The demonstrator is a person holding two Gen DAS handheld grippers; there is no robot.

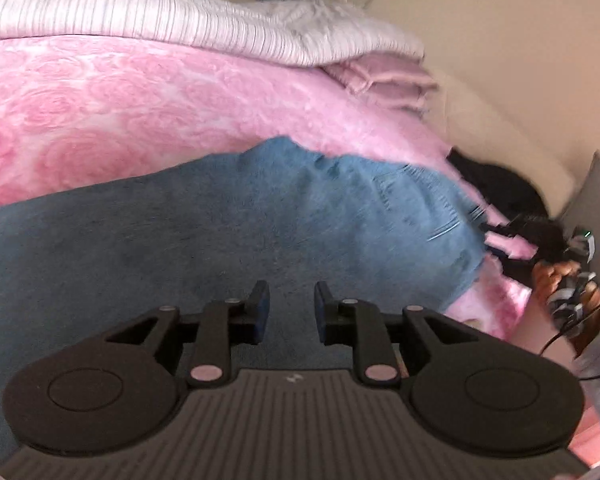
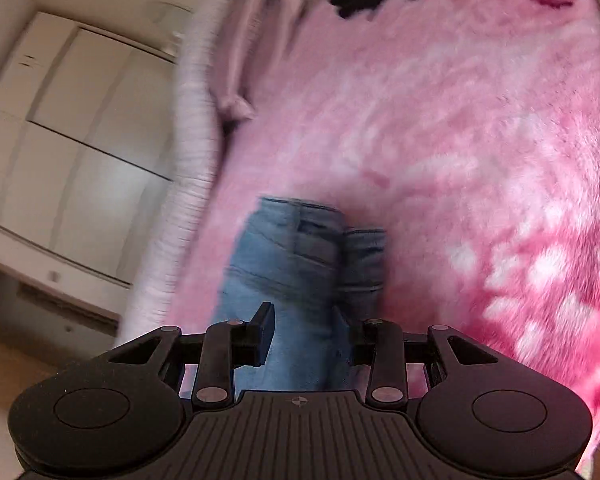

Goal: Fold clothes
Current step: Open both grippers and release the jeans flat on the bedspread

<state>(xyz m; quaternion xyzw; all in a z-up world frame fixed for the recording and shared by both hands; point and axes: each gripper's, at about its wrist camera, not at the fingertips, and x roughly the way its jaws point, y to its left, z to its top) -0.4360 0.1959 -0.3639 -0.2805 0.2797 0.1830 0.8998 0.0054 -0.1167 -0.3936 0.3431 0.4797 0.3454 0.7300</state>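
Blue jeans [image 1: 260, 216] lie spread across a fluffy pink blanket [image 1: 100, 112]. In the left wrist view my left gripper [image 1: 292, 312] hovers just over the denim. Its jaws stand apart with nothing between them, so it is open. In the right wrist view a bunched fold of the jeans [image 2: 296, 264] runs between the fingers of my right gripper [image 2: 308, 340]. The denim fills the gap and covers the right finger, while the left finger [image 2: 264, 332] shows against the cloth. The waistband end points away from me. The picture is blurred.
A pale striped quilt [image 1: 160, 20] lies at the far edge of the bed, with a folded lilac garment [image 1: 384, 80] beside it and dark clothing [image 1: 496, 184] further right. A person's hand [image 1: 560, 280] shows at the right edge. White cupboards [image 2: 80, 140] stand beyond the bed.
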